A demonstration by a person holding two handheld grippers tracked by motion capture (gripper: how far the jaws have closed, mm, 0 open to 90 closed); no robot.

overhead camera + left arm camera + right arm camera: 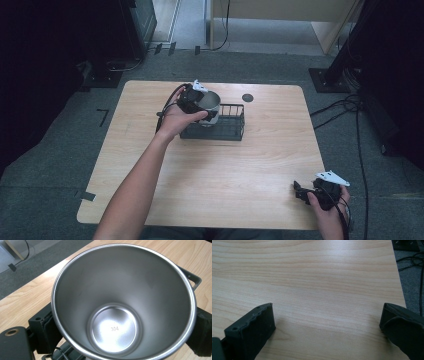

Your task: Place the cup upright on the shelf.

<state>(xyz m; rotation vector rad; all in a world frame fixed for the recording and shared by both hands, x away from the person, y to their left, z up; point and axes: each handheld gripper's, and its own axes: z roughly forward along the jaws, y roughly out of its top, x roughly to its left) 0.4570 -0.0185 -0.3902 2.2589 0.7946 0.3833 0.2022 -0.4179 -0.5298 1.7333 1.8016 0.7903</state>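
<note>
Between the left gripper's (205,107) jaws, clamped on opposite outer walls, sits a stainless steel cup (122,302), mouth up, at the left end of a black wire rack (227,125) on the wooden table (235,170); right gripper (302,192) jaws spread wide, near the table's front-right corner.
</note>
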